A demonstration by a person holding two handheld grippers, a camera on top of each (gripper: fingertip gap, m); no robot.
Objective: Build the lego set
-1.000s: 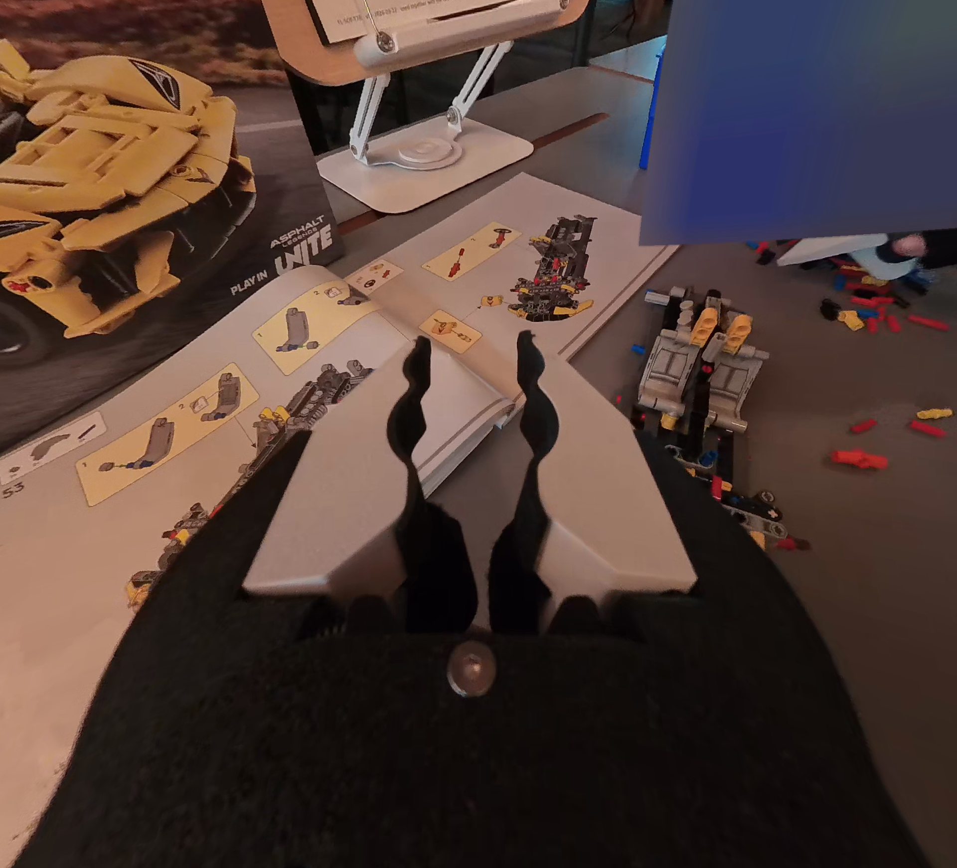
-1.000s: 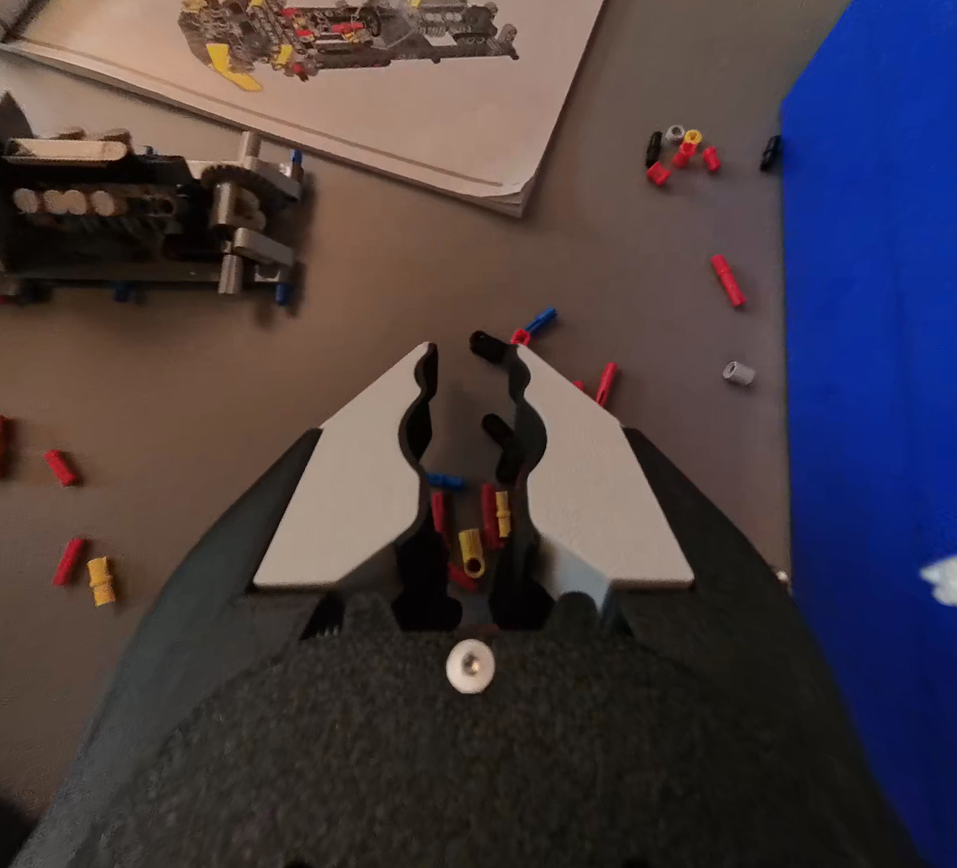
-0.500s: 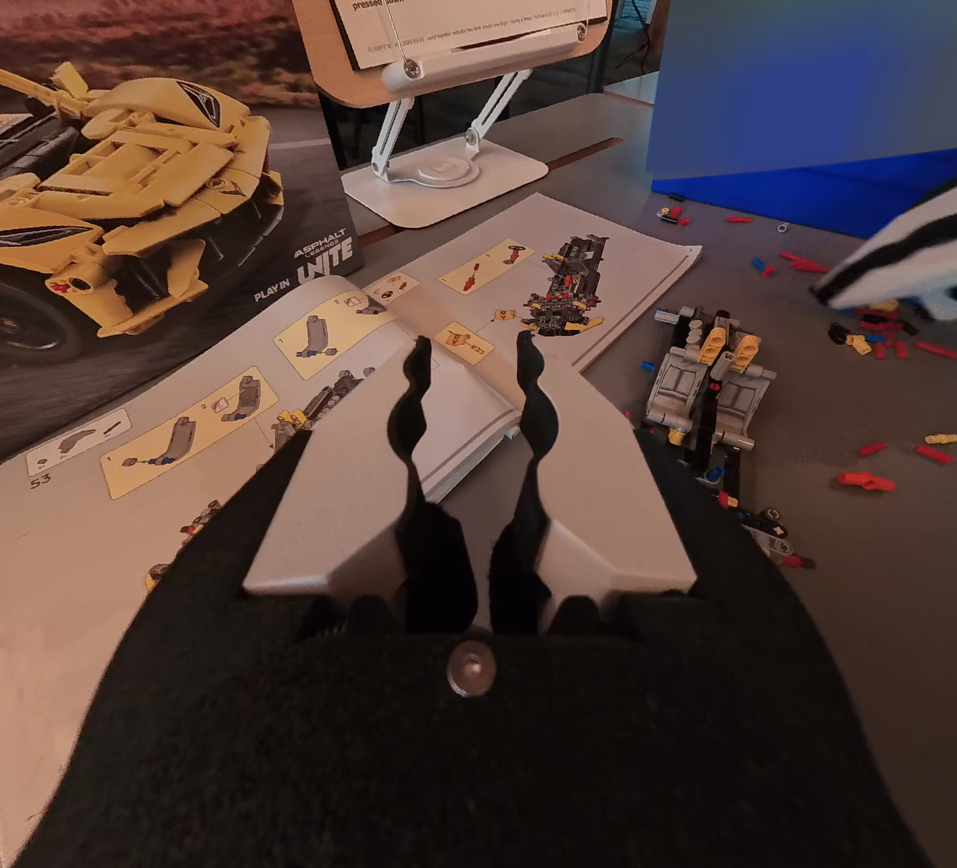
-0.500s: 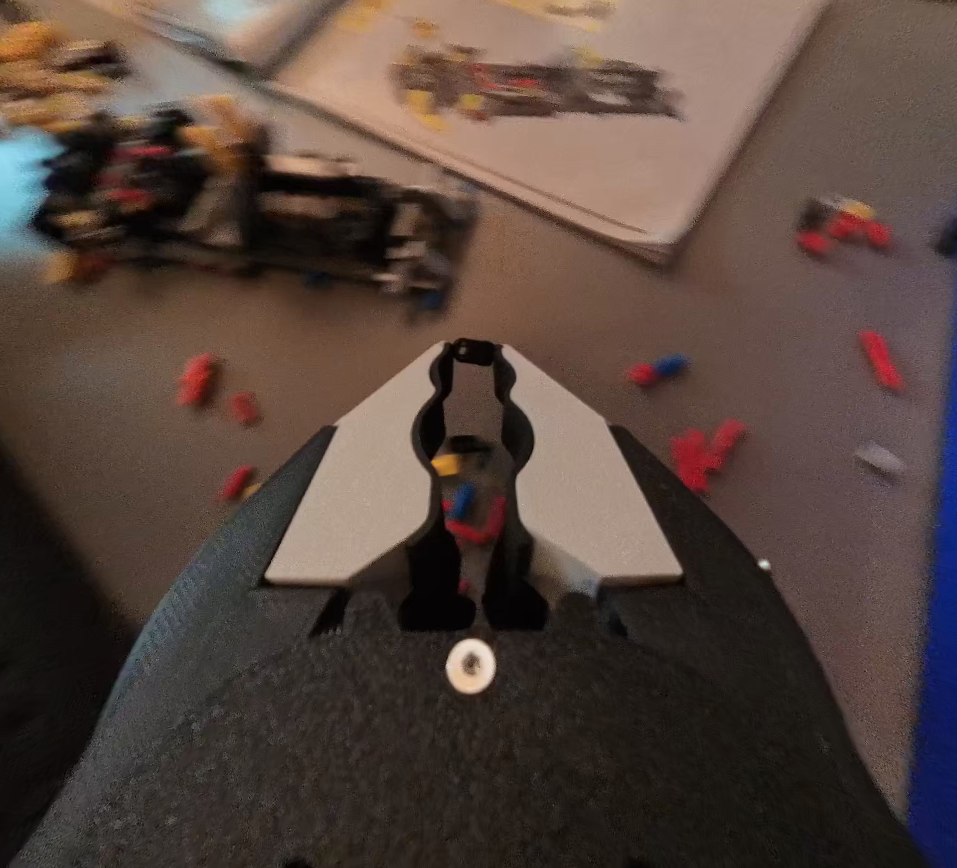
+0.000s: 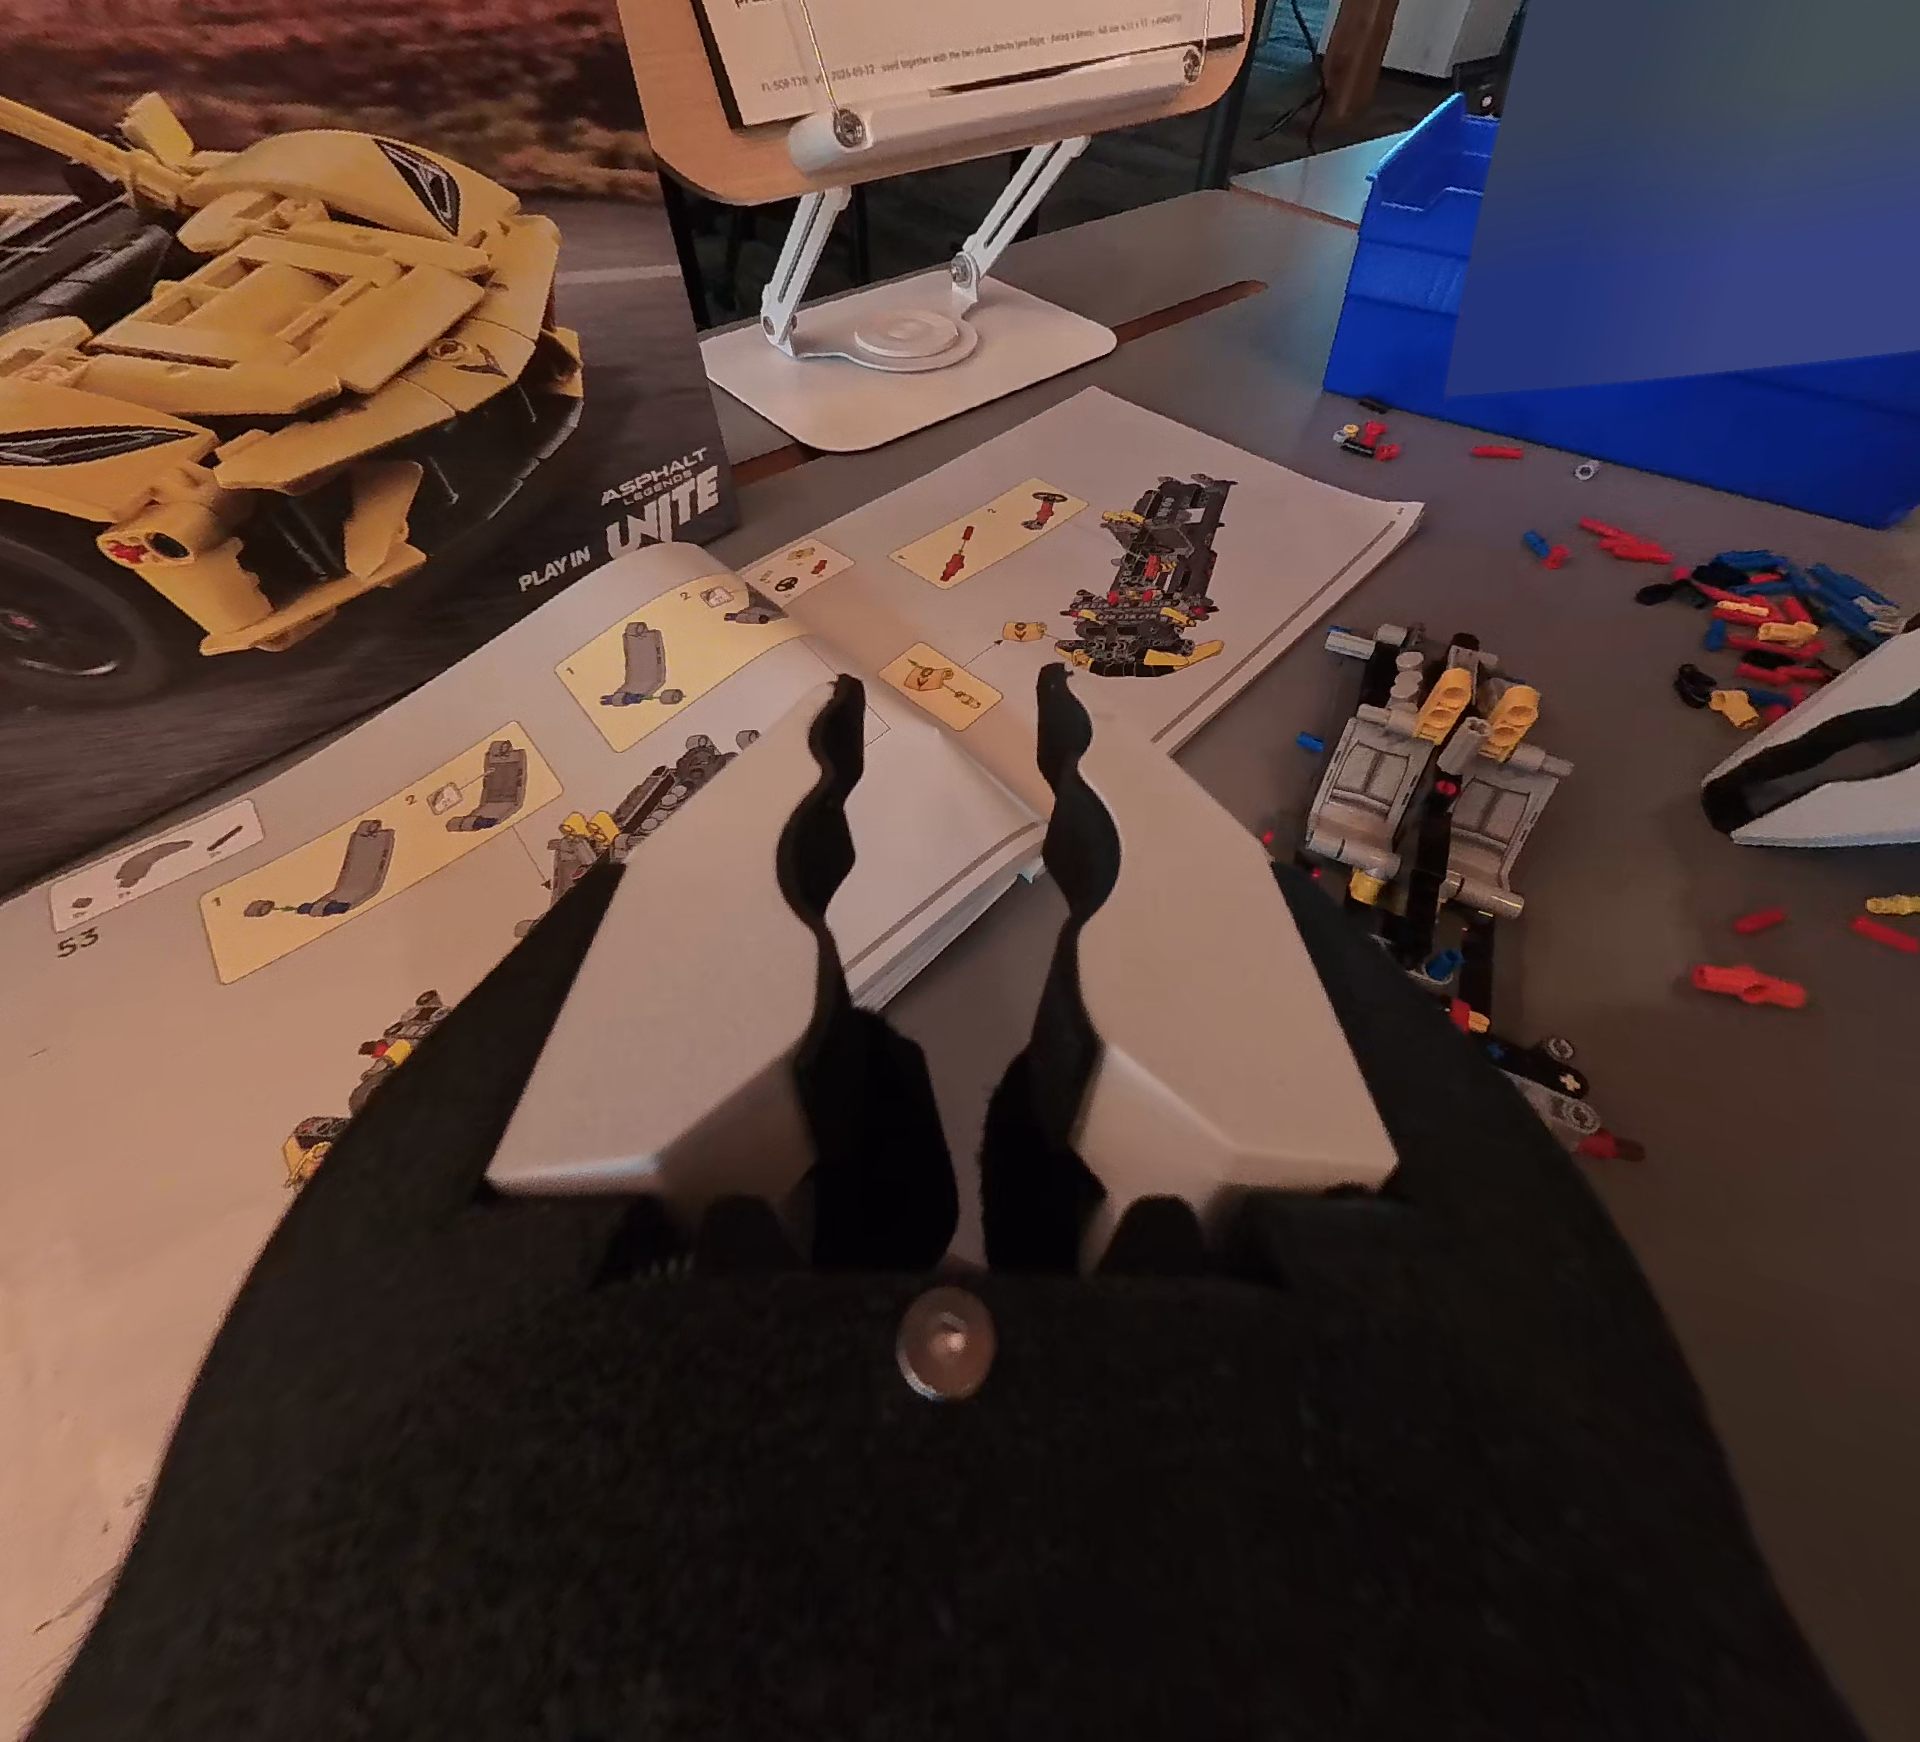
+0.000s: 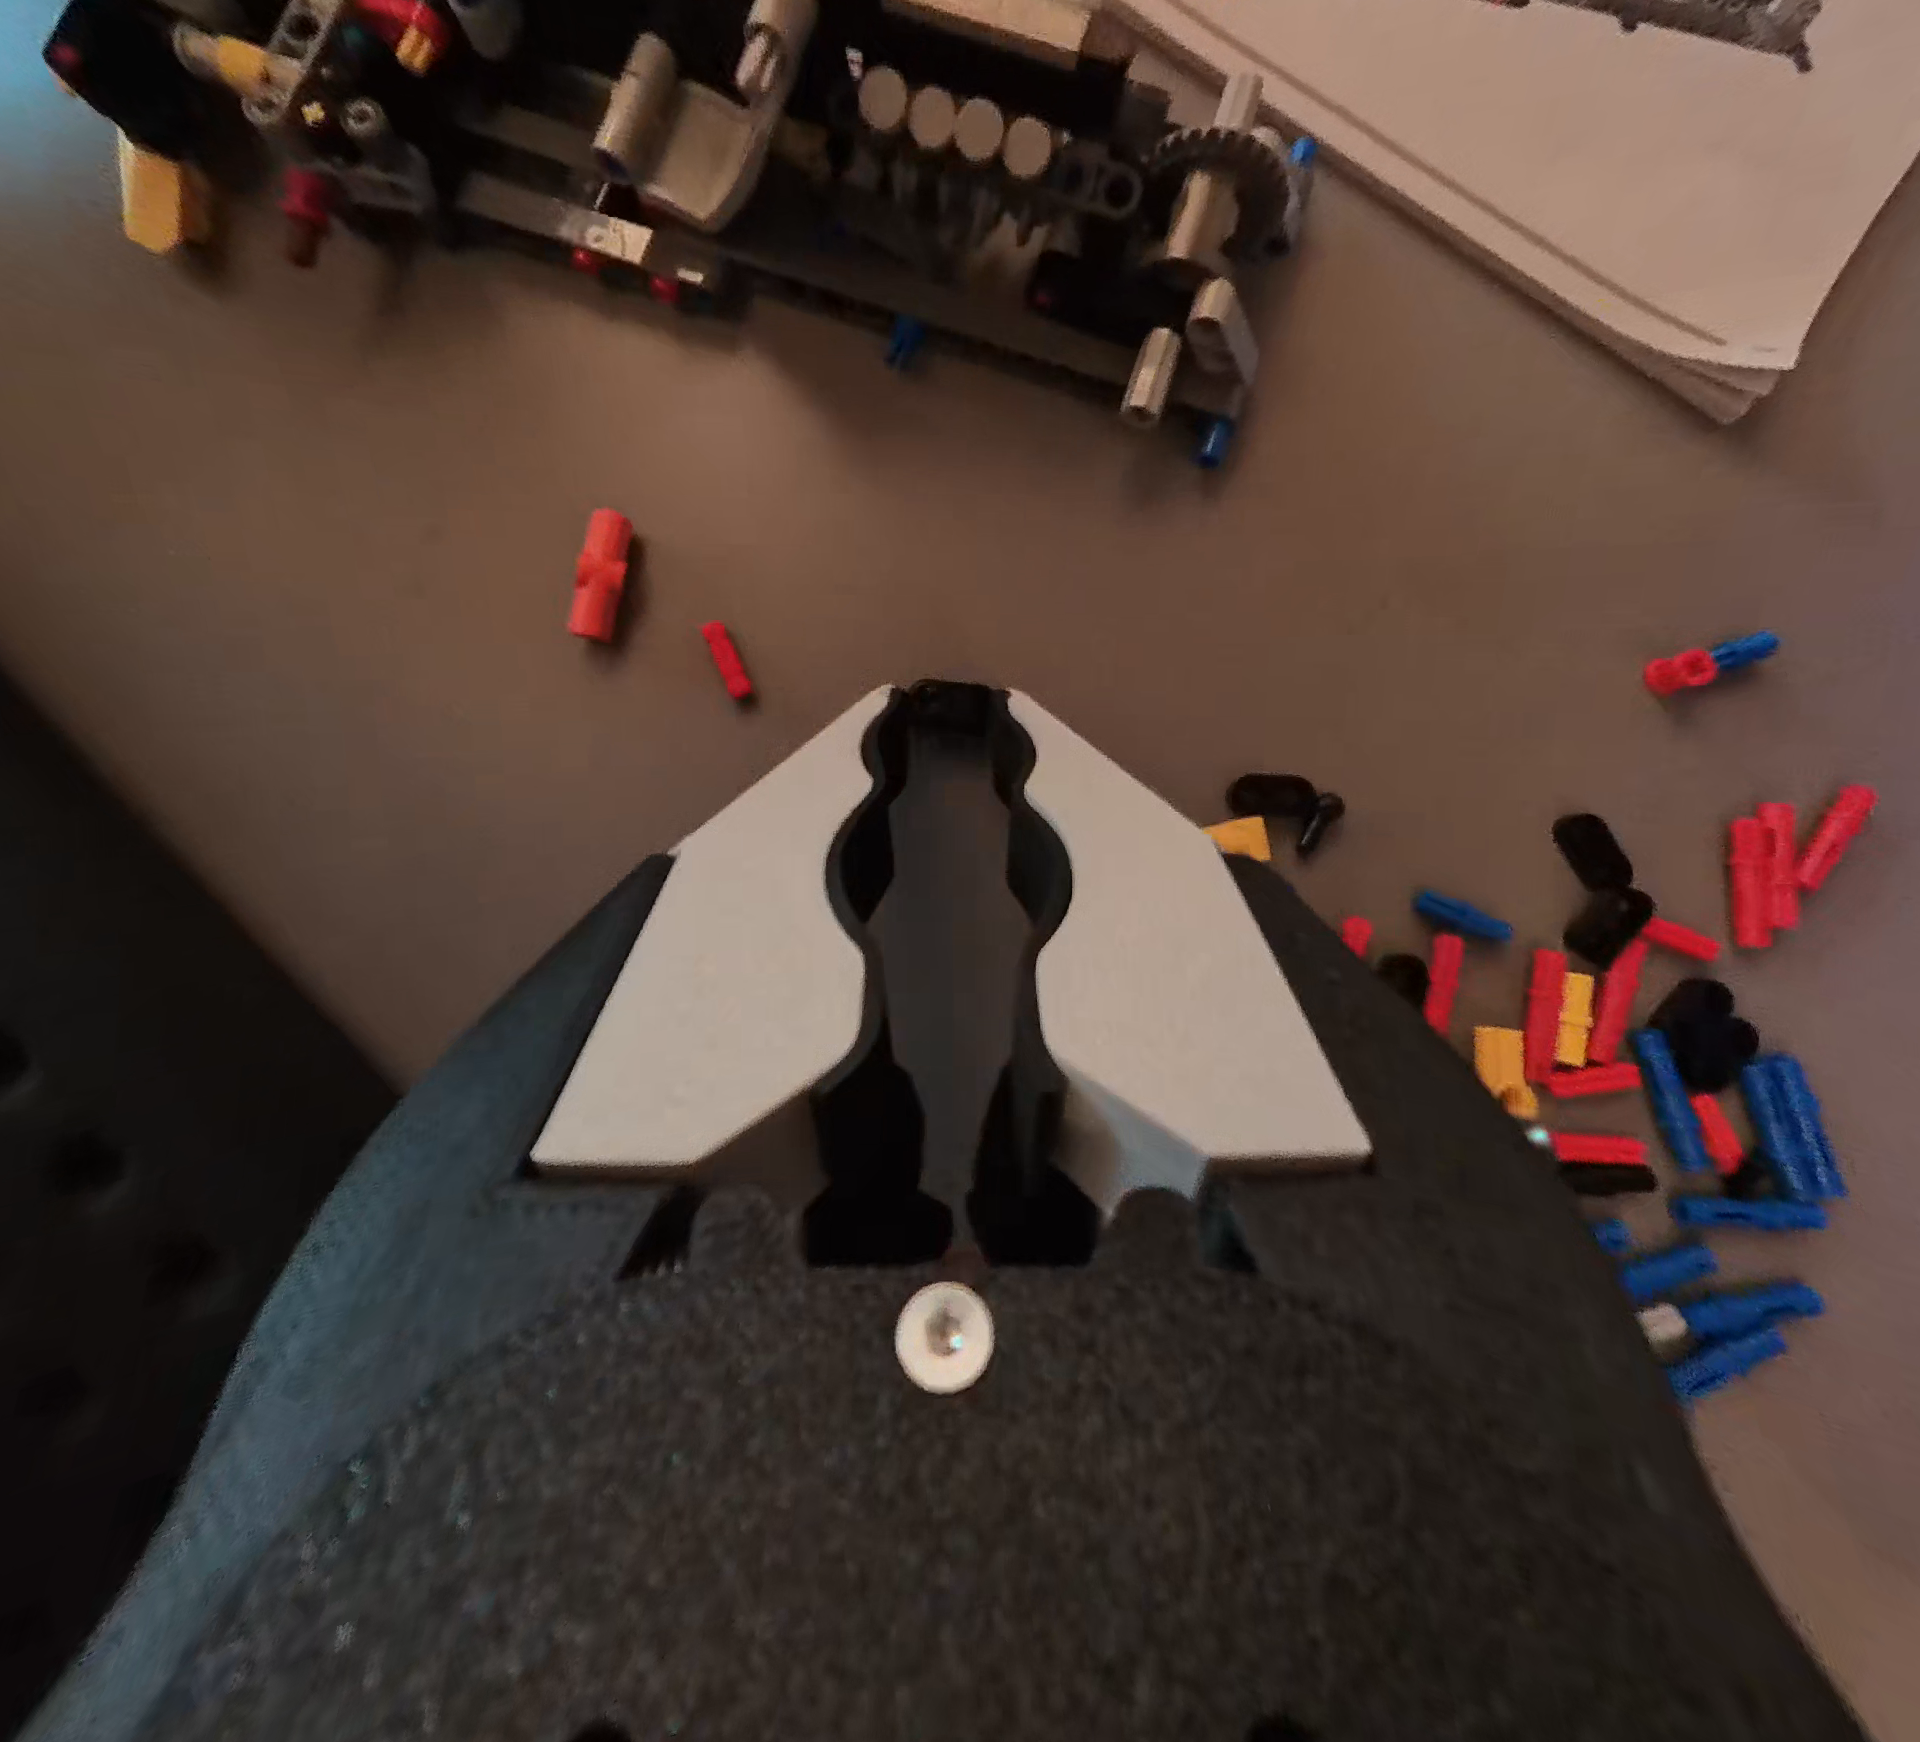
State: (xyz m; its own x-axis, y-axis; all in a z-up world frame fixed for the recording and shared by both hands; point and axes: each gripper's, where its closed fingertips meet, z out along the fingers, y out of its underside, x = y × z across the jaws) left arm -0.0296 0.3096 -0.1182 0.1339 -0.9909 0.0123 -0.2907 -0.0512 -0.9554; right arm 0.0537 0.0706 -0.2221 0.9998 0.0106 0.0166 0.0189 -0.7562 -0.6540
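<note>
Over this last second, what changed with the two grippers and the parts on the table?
The right gripper closed on a small black piece from the loose pile and carried it left, toward the half-built chassis. One second ago its fingers were open over the scattered pins. The left gripper stayed open and empty above the instruction booklet, rising slightly. Chassis and booklet did not move.

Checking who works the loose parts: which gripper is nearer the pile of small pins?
Right. The right gripper sits beside the pin pile; the left gripper hovers over the instruction booklet, farther away.
</note>
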